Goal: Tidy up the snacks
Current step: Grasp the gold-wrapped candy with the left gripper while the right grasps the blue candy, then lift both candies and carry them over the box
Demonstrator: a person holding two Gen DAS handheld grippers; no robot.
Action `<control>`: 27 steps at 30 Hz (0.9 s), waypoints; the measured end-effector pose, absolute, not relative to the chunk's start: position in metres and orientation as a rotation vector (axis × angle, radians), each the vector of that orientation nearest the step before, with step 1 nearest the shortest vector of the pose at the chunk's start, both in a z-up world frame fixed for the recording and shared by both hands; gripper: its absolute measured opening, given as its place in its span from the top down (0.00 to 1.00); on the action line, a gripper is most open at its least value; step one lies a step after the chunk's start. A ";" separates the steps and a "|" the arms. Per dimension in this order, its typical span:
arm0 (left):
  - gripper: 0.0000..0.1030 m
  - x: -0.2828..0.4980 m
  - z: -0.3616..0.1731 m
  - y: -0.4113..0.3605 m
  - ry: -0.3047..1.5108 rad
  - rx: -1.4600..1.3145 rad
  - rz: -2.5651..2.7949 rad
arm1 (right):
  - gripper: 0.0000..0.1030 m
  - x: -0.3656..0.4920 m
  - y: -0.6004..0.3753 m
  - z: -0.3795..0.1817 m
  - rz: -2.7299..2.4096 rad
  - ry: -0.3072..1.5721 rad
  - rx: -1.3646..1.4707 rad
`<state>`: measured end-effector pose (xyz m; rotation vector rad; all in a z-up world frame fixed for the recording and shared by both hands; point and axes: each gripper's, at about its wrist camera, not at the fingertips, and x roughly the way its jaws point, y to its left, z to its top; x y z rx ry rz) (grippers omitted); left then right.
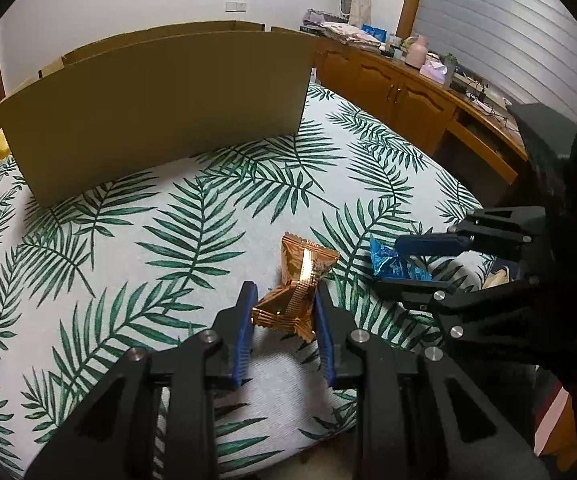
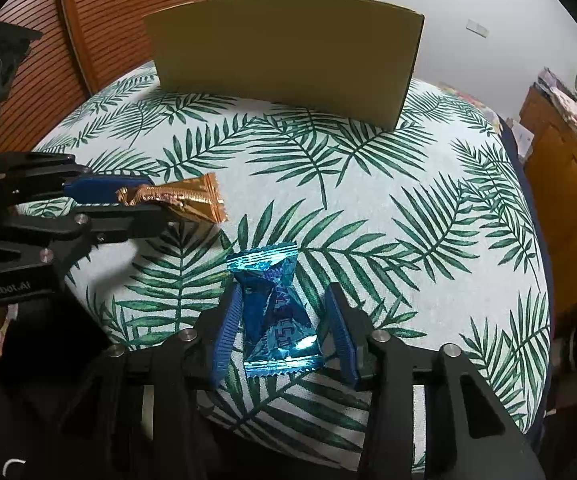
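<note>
A copper-orange foil snack packet (image 1: 300, 276) is pinched at its near end by my left gripper (image 1: 284, 292), which is shut on it. From the right wrist view the same packet (image 2: 192, 200) sticks out past the left gripper (image 2: 156, 196) just above the cloth. A blue foil snack packet (image 2: 276, 312) lies between the fingers of my right gripper (image 2: 283, 290). Its left pad is against the wrapper and a gap shows at the right pad. Seen from the left wrist, the right gripper (image 1: 386, 262) brackets the blue packet (image 1: 384, 254).
A tall open cardboard box (image 1: 156, 112) stands at the far side of the leaf-print tablecloth (image 1: 128, 240). A wooden cabinet (image 1: 408, 92) with clutter on its top runs along the right. A louvred wooden door (image 2: 100, 20) is behind the table at the left.
</note>
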<state>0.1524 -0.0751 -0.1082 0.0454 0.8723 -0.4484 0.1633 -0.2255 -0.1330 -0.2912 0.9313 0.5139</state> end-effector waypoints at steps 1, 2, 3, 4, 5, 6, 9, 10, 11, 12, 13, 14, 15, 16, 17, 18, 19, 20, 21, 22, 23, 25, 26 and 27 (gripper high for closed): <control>0.75 0.152 -0.107 -0.075 0.869 0.044 -0.448 | 0.69 0.163 -0.226 -0.133 0.515 0.931 -0.290; 0.75 0.152 -0.106 -0.074 0.864 0.043 -0.446 | 0.72 0.163 -0.226 -0.132 0.514 0.931 -0.289; 0.75 0.152 -0.104 -0.073 0.860 0.040 -0.445 | 0.75 0.162 -0.226 -0.132 0.515 0.932 -0.287; 0.75 0.152 -0.102 -0.072 0.854 0.037 -0.444 | 0.76 0.162 -0.226 -0.132 0.515 0.932 -0.285; 0.75 0.151 -0.100 -0.072 0.849 0.036 -0.443 | 0.77 0.162 -0.226 -0.132 0.515 0.932 -0.284; 0.75 0.151 -0.099 -0.071 0.843 0.035 -0.441 | 0.77 0.162 -0.227 -0.132 0.515 0.931 -0.280; 0.75 0.150 -0.093 -0.067 0.826 0.030 -0.436 | 0.80 0.163 -0.230 -0.131 0.511 0.929 -0.250; 0.75 0.149 -0.090 -0.066 0.818 0.027 -0.434 | 0.80 0.163 -0.230 -0.130 0.507 0.926 -0.245; 0.75 0.149 -0.089 -0.065 0.814 0.026 -0.432 | 0.80 0.163 -0.231 -0.129 0.504 0.921 -0.239; 0.75 0.149 -0.087 -0.064 0.809 0.024 -0.429 | 0.80 0.162 -0.232 -0.128 0.503 0.915 -0.231; 0.75 0.148 -0.085 -0.062 0.803 0.022 -0.427 | 0.80 0.162 -0.232 -0.127 0.505 0.911 -0.222; 0.75 0.148 -0.084 -0.061 0.799 0.020 -0.425 | 0.80 0.161 -0.232 -0.126 0.504 0.904 -0.216; 0.75 0.148 -0.082 -0.060 0.794 0.019 -0.423 | 0.80 0.159 -0.232 -0.123 0.497 0.891 -0.212; 0.75 0.147 -0.080 -0.059 0.787 0.019 -0.421 | 0.80 0.158 -0.232 -0.121 0.495 0.883 -0.208; 0.75 0.147 -0.078 -0.058 0.782 0.019 -0.418 | 0.80 0.157 -0.232 -0.118 0.494 0.873 -0.202; 0.75 0.146 -0.075 -0.057 0.775 0.019 -0.415 | 0.80 0.155 -0.232 -0.116 0.494 0.864 -0.196; 0.75 0.146 -0.072 -0.056 0.767 0.018 -0.412 | 0.80 0.154 -0.232 -0.112 0.492 0.852 -0.190; 0.75 0.144 -0.069 -0.053 0.761 0.016 -0.409 | 0.80 0.152 -0.233 -0.108 0.489 0.841 -0.184; 0.75 0.144 -0.067 -0.051 0.754 0.014 -0.405 | 0.80 0.150 -0.233 -0.104 0.486 0.829 -0.177; 0.75 0.143 -0.063 -0.049 0.744 0.013 -0.401 | 0.80 0.149 -0.234 -0.101 0.485 0.821 -0.172; 0.75 0.143 -0.061 -0.048 0.738 0.013 -0.397 | 0.80 0.147 -0.235 -0.097 0.481 0.807 -0.162; 0.75 0.142 -0.056 -0.044 0.721 0.011 -0.389 | 0.80 0.144 -0.238 -0.090 0.478 0.789 -0.145; 0.75 0.142 -0.054 -0.043 0.716 0.011 -0.386 | 0.80 0.142 -0.239 -0.086 0.475 0.778 -0.137; 0.75 0.142 -0.052 -0.042 0.710 0.010 -0.382 | 0.80 0.141 -0.239 -0.084 0.473 0.770 -0.131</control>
